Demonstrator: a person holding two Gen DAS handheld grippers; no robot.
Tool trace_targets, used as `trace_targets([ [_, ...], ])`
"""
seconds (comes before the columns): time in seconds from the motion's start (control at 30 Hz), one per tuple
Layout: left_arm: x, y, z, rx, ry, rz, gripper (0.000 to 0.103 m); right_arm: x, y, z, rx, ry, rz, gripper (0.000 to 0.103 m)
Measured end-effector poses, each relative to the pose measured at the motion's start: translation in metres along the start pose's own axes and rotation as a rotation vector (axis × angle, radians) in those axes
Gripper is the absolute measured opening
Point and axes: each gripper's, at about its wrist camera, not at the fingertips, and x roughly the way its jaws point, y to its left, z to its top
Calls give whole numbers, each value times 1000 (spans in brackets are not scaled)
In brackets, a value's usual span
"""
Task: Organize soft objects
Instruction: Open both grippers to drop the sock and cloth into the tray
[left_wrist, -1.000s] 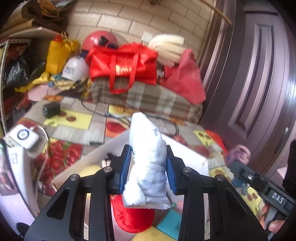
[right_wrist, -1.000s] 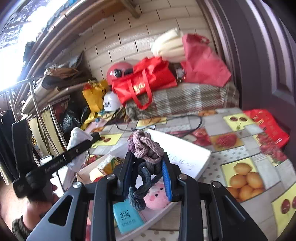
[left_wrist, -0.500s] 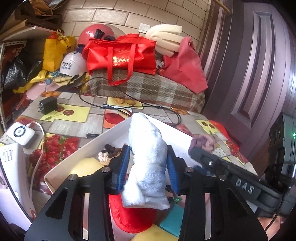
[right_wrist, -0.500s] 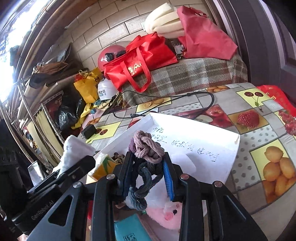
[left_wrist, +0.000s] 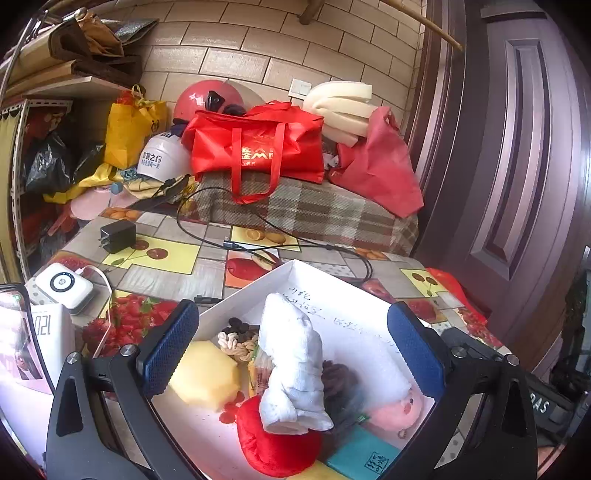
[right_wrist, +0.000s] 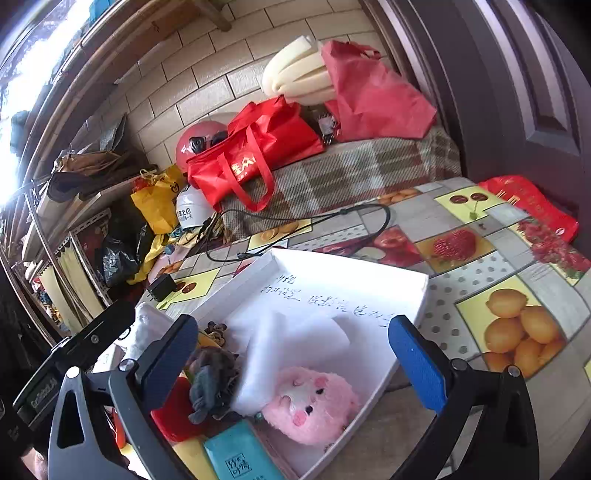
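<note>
A white cardboard box (left_wrist: 295, 265) lies on the fruit-print tablecloth with soft things in it. My left gripper (left_wrist: 291, 313) is opening wide over the box. A rolled white cloth (left_wrist: 291, 369) stands between its pads, touching neither and leaning on a red plush piece (left_wrist: 277, 443). My right gripper (right_wrist: 291, 323) is opening too. The grey and mauve knotted rope (right_wrist: 212, 376) lies in the box beside its left pad, free of it. A pink plush pig (right_wrist: 310, 402), a white foam sheet (right_wrist: 295, 347), a yellow sponge (left_wrist: 203, 373) and a teal pack (right_wrist: 236, 458) also lie inside.
A black charger (left_wrist: 118, 236) and its cable (left_wrist: 280, 240) lie on the table behind the box. A white power bank (left_wrist: 64, 286) is at the left. Red bags (left_wrist: 258, 147), helmets and a plaid cushion (left_wrist: 314, 210) fill the back. A dark door (left_wrist: 517, 147) stands at the right.
Both grippers went from shut to wide open. The white cloth left the left pads and stands in the box; the knotted rope dropped from the right pads into the box.
</note>
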Motion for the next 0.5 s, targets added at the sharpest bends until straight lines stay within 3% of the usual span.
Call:
trace_targets([
  [0.23,-9,-9,6,21,-11,7,103,-26,2,-10,-61,-33,-66,103],
  [0.37,-24,-24,16,56,-11,5,103,-51,1,-12,-62,-66,-205,103],
  [0.5,-47,-48,23,122,-37,46,103,-77,-4,-10,-45,-86,-213,103],
])
